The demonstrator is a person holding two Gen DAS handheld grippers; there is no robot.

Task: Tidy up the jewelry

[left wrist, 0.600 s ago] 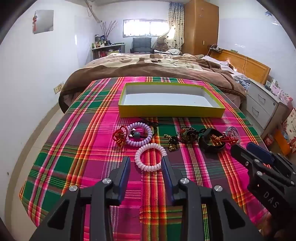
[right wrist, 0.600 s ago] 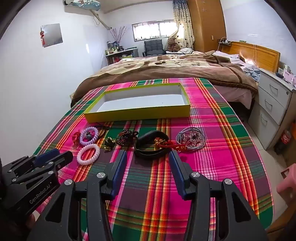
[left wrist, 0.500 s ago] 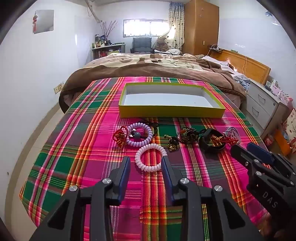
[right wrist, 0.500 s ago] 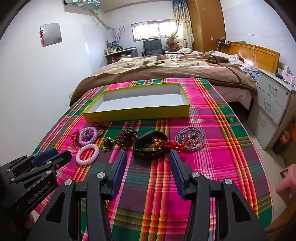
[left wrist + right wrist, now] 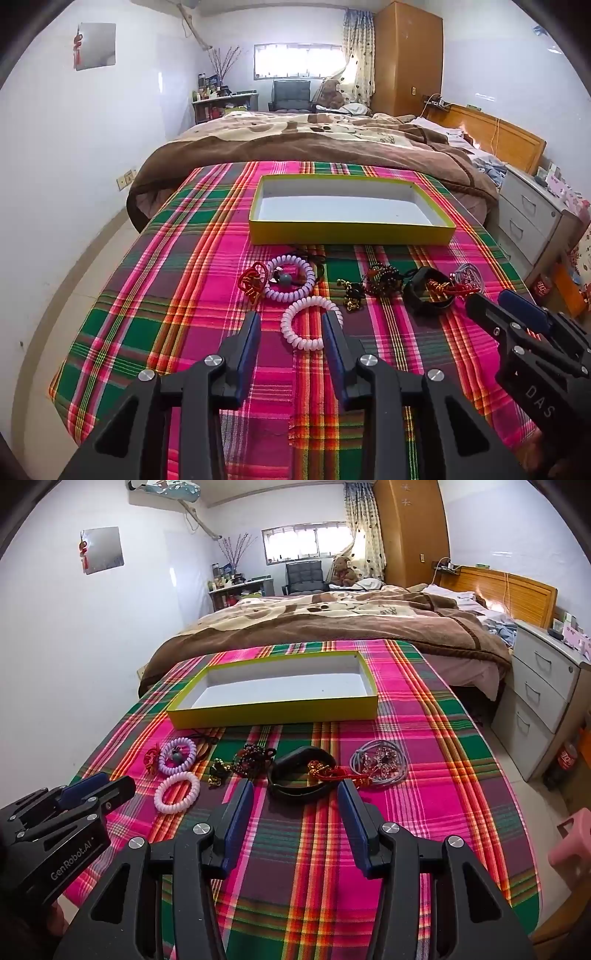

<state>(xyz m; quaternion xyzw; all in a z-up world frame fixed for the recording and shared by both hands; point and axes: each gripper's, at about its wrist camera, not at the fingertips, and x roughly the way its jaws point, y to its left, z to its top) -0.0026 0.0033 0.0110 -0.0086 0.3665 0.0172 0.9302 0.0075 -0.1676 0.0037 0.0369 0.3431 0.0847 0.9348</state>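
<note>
We're holding left gripper (image 5: 294, 322) open around the pink coil band (image 5: 309, 328); its body is reading "GenRobot.AI". Right gripper (image 5: 295, 789), marked "DAS", is gaping before the black bracelet (image 5: 300, 775) near the cloth's (image 5: 424, 794) front edge.

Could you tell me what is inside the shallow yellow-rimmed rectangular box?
The yellow-rimmed box shows only a bare white floor, no jewelry. Its near wall hides a thin strip of floor.
</note>
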